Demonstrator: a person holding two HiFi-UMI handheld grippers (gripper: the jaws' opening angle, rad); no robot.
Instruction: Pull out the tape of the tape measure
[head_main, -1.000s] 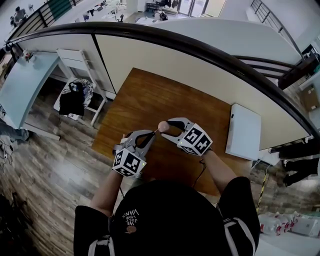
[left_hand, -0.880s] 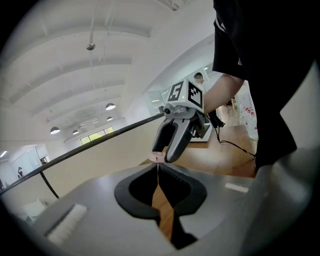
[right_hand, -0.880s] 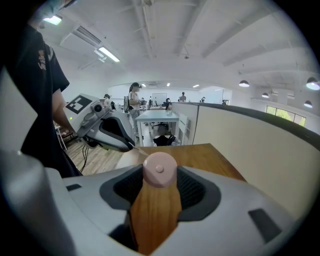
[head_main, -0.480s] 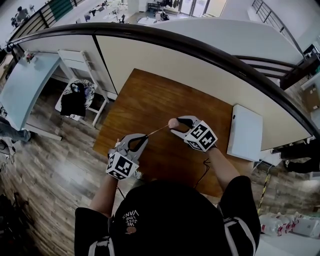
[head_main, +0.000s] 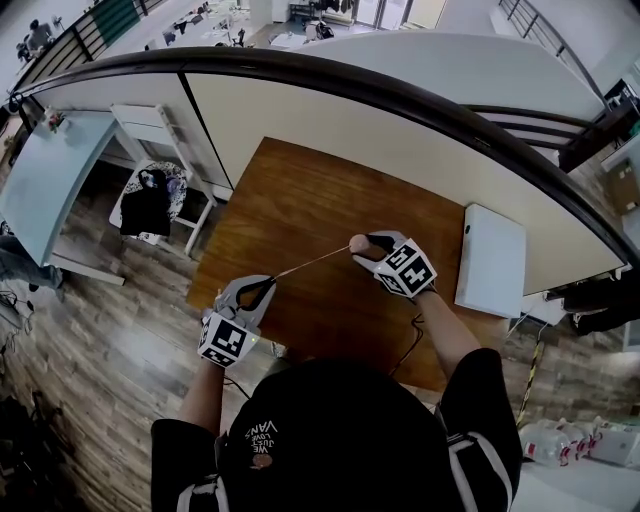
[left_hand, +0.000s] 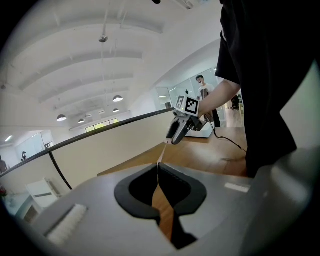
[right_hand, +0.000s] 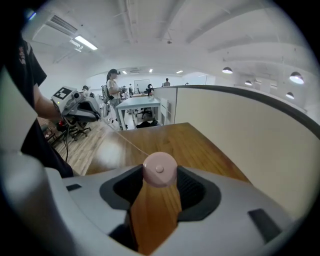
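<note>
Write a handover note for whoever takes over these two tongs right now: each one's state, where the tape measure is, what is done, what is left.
Left tongs: shut on the free end of the tape.
Right tongs: shut on the pink round tape measure, held above the wooden table.
Done: a stretch of tape runs taut between the two tongs.
Left: probably draw the tongs farther apart; how much tape remains inside cannot be told.
</note>
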